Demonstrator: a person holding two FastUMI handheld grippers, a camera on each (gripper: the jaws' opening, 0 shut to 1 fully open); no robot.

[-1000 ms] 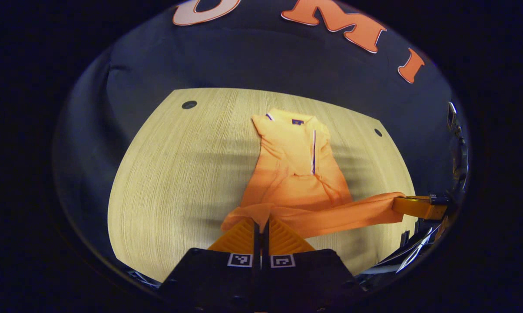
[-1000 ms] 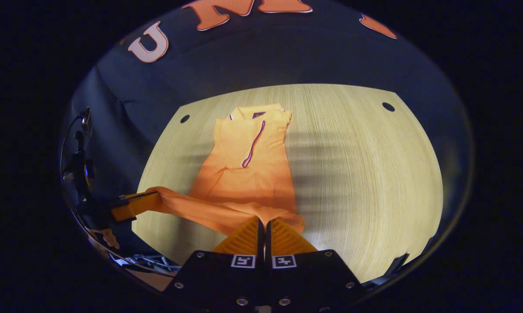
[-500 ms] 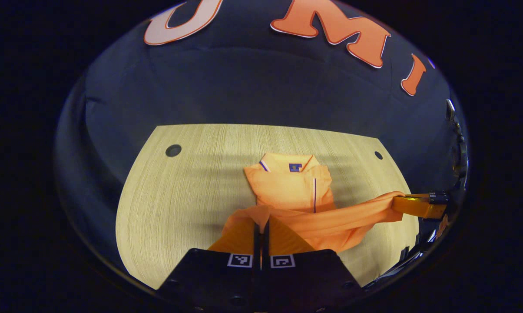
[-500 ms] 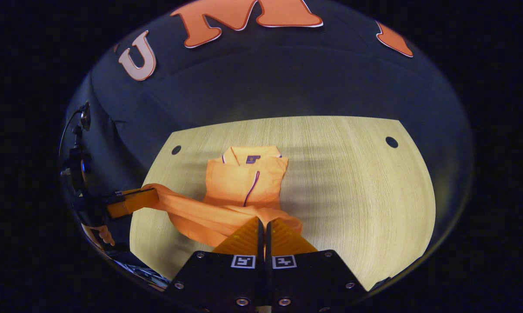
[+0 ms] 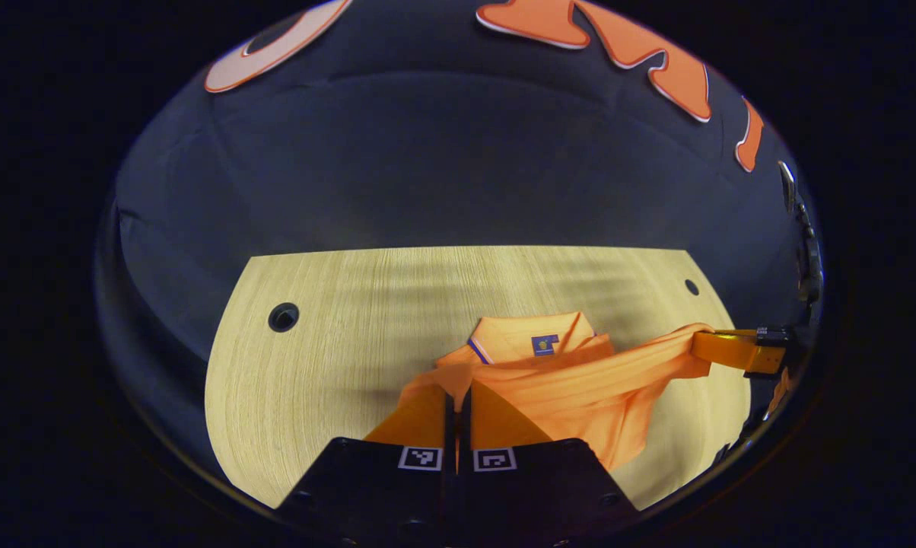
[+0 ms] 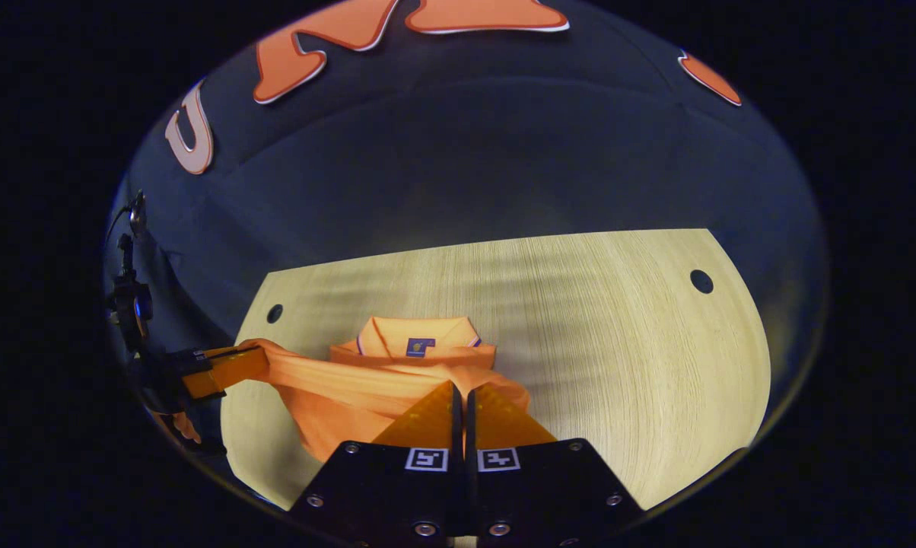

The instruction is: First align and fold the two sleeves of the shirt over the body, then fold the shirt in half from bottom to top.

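In the left gripper view, the left gripper sat at 6 o'clock, fingers pinched together on the bottom hem of the shirt, lifted above the table. The collar lay just beyond, toward 12 o'clock. At 3 o'clock the right gripper clamped the hem's other corner, cloth stretched between them.

In the right gripper view, the right gripper at 6 o'clock was likewise closed on the hem of the shirt. The left gripper reached in level from 9 o'clock, clamping the opposite corner; fingers of a hand showed below it.
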